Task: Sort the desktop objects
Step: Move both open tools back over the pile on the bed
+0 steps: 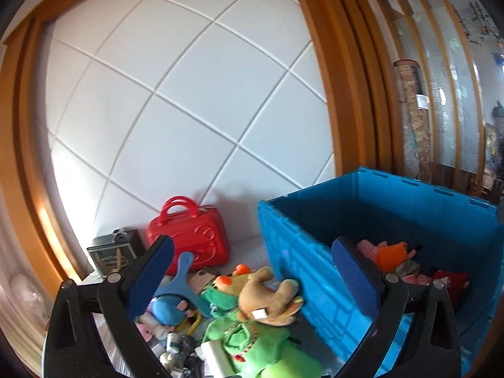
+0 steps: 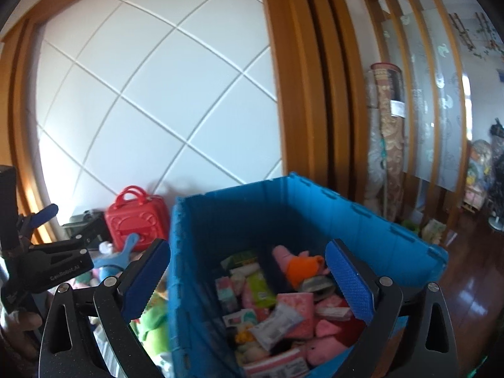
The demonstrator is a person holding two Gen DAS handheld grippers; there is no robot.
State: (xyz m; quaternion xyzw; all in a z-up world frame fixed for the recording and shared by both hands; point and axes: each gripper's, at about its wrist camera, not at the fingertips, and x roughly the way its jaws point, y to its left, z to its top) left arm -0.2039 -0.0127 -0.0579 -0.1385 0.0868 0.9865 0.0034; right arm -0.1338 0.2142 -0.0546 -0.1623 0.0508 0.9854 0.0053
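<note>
A blue plastic crate stands at the right and holds several packets and plush toys, among them a pink and orange plush. Left of it lies a pile: a brown and green plush, a green frog plush, a blue hand mirror, a blue plush and small bottles. My left gripper is open and empty above the pile; it also shows in the right wrist view. My right gripper is open and empty above the crate.
A red toy suitcase and a dark box stand against the white panelled wall. A wooden frame and slatted screen lie to the right, with wood floor beyond the crate.
</note>
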